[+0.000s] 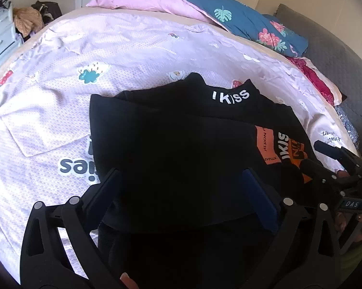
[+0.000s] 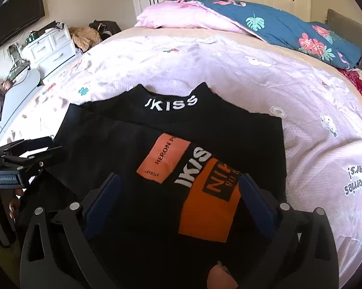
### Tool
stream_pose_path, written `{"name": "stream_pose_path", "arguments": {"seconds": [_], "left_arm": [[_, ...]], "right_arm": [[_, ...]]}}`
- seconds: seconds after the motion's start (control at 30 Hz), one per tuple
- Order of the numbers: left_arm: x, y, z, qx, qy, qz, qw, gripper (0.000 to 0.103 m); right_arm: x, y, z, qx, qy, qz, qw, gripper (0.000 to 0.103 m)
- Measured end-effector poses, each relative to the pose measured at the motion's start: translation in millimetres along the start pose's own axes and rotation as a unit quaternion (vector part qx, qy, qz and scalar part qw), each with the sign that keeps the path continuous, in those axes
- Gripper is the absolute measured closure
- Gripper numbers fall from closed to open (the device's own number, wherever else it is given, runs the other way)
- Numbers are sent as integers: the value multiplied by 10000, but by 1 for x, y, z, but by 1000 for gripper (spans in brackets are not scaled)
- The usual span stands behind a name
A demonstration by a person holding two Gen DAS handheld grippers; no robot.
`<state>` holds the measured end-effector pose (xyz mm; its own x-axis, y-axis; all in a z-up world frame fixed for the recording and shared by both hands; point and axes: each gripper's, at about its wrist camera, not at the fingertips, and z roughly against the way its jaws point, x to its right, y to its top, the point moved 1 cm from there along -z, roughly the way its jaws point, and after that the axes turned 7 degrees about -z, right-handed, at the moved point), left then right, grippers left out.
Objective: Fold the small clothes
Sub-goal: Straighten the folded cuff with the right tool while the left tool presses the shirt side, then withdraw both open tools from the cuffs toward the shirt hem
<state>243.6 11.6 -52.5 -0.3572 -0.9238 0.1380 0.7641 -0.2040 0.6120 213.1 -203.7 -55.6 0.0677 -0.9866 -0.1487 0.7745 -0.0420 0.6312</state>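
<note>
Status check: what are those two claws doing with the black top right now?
Left gripper open, right gripper open. Black top lies folded on bed sheet. Nothing in the way.

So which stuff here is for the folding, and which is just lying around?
For the folding:
- black top with the orange patches
- left hand-held gripper, open
- right hand-held gripper, open

Just lying around:
- blue flowery quilt
- pink pillow
- white drawers
- TV
</note>
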Motion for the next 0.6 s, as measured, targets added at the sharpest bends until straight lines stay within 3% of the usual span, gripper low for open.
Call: {"name": "stream_pose_path", "arguments": {"seconds": [0.6], "left_arm": [[4, 7, 32, 398, 129, -50, 9991, 9]], "right_arm": [[0, 14, 38, 630, 50, -217, 9978, 4]]}}
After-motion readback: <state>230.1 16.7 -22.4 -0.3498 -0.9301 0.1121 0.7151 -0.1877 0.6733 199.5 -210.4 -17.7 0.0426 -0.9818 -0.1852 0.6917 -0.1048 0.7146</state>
